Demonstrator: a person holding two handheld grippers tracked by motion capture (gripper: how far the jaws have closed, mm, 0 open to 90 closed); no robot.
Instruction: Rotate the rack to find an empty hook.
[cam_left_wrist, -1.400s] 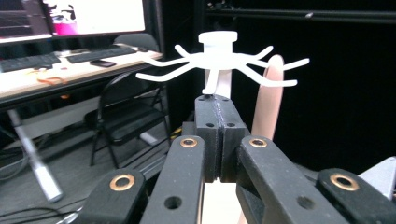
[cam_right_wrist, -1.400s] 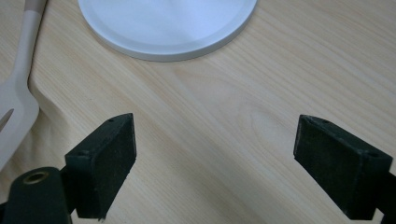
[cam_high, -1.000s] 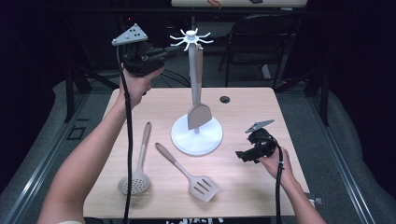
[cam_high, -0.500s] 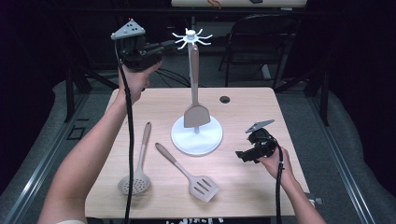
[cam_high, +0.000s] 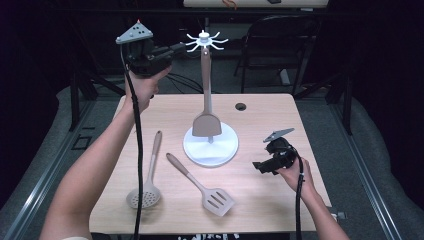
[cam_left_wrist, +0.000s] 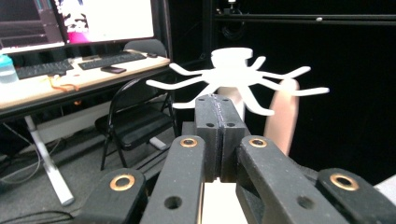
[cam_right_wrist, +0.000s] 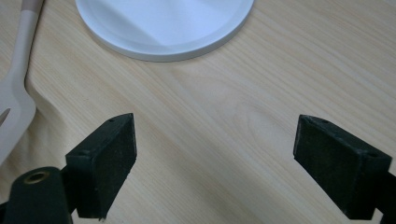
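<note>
Raised since the earlier frame, the left tool (cam_high: 172, 50), jaws together, sits at the rack (cam_high: 204, 42) top. One spatula (cam_high: 207, 117) hangs; skimmer (cam_high: 146, 184) and slotted turner (cam_high: 207, 190) remain on the table (cam_high: 270, 120). Right tool (cam_high: 261, 166) rests, jaws apart.

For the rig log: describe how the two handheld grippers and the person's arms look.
Both are black two-jaw tools. The left gripper carries a grey three-cornered plate with a red tip; brass-ringed pivots show in the left gripper view. The right gripper bears a similar grey plate. A black cable trails from each. Both forearms are bare; no sleeves visible.
</note>
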